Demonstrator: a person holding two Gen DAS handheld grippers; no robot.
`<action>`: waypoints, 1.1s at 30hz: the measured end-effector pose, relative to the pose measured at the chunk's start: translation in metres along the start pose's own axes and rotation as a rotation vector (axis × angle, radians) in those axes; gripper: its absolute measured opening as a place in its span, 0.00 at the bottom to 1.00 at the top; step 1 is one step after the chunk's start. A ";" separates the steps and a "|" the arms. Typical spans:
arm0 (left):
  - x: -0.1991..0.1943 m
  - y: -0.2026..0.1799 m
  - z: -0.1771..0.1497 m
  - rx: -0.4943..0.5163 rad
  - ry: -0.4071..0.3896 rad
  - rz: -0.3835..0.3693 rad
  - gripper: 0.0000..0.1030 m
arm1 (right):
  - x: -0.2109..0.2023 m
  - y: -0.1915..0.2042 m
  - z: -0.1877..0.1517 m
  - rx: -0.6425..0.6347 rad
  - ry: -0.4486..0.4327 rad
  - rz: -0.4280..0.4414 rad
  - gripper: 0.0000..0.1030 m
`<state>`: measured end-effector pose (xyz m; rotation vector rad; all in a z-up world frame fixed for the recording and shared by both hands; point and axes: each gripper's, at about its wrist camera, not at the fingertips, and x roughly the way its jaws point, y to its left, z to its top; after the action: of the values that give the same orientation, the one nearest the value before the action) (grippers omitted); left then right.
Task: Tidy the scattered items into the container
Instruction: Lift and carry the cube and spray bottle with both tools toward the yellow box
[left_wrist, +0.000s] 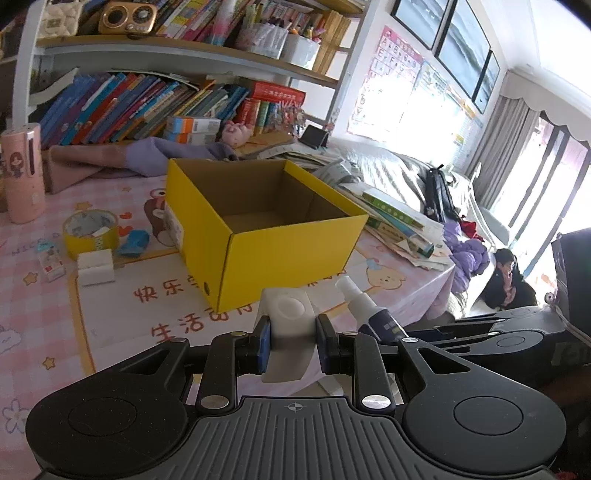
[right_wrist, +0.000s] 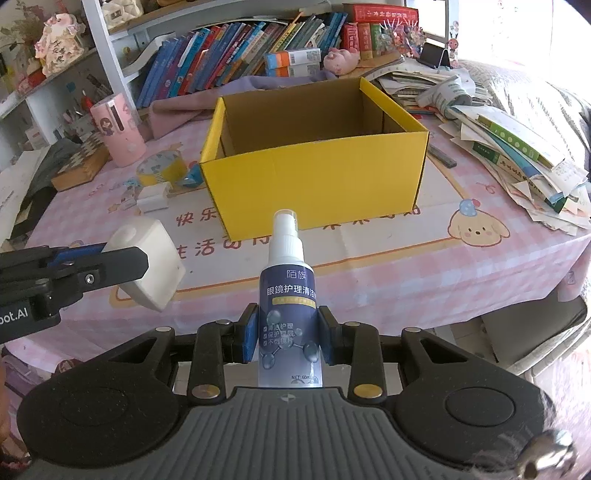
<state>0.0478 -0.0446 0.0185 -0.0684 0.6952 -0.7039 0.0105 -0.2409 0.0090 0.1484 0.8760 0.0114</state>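
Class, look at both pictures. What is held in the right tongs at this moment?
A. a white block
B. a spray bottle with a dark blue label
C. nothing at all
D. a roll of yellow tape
B: the right tongs are shut on the spray bottle, held upright short of the yellow box, while the white block sits in the left tongs.

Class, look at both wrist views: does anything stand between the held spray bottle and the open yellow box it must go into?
Nothing visible does. The spray bottle, held in the right gripper, faces the yellow box across bare tablecloth, and the box's top is open.
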 end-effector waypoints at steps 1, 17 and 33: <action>0.002 -0.001 0.001 0.002 0.001 -0.004 0.23 | 0.001 -0.001 0.001 0.000 0.000 -0.002 0.30; 0.019 -0.010 0.036 0.046 -0.088 -0.022 0.23 | -0.002 -0.030 0.037 -0.004 -0.106 -0.029 0.30; 0.063 -0.004 0.121 0.117 -0.214 0.093 0.23 | 0.031 -0.065 0.162 -0.153 -0.216 0.055 0.30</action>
<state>0.1538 -0.1066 0.0778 -0.0039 0.4486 -0.6358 0.1508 -0.3230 0.0791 0.0296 0.6523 0.1113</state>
